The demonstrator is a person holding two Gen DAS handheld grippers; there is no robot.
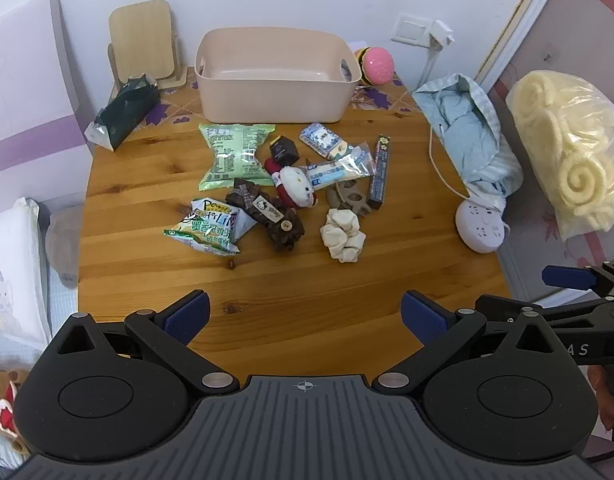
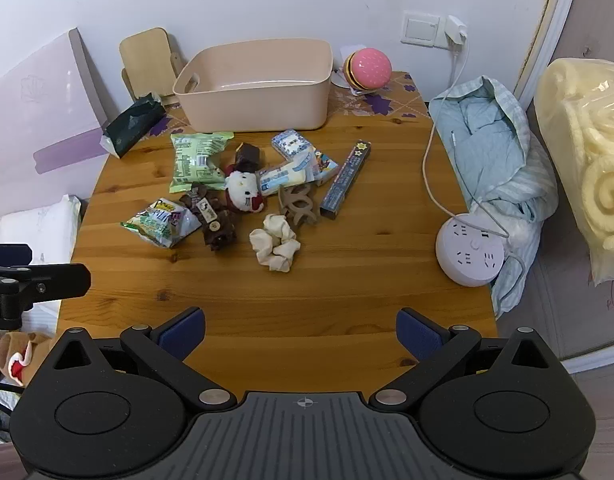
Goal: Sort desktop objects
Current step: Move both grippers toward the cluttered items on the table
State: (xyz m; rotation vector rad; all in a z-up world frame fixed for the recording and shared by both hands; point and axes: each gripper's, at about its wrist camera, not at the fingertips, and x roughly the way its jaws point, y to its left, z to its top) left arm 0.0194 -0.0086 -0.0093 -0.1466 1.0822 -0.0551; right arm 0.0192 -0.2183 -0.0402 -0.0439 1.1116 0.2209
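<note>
A beige bin point(image 1: 267, 96) point(image 2: 259, 100) stands empty at the back of the wooden table point(image 1: 155, 280) point(image 2: 347, 280). In front of it lies a pile: a green snack bag point(image 1: 233, 156) point(image 2: 195, 156), a second snack bag point(image 1: 211, 228) point(image 2: 161, 222), a white cat plush point(image 1: 297, 186) point(image 2: 243, 192), a brown bow point(image 1: 275, 220) point(image 2: 213, 220), a cream scrunchie point(image 1: 343, 234) point(image 2: 277, 244), a tan hair claw point(image 1: 351, 198) point(image 2: 299, 206), a dark long box point(image 1: 379, 172) point(image 2: 345, 180). My left gripper point(image 1: 305, 316) and right gripper point(image 2: 301, 330) are open and empty above the table's near edge.
A white power strip point(image 1: 481, 226) point(image 2: 469, 254) with its cable and a blue cloth bundle point(image 1: 467, 128) point(image 2: 495, 140) sit at the right edge. A dark tissue pack point(image 1: 123, 114) point(image 2: 133, 124), a wooden stand point(image 1: 143, 40) and a pink ball point(image 1: 377, 64) point(image 2: 369, 68) are at the back.
</note>
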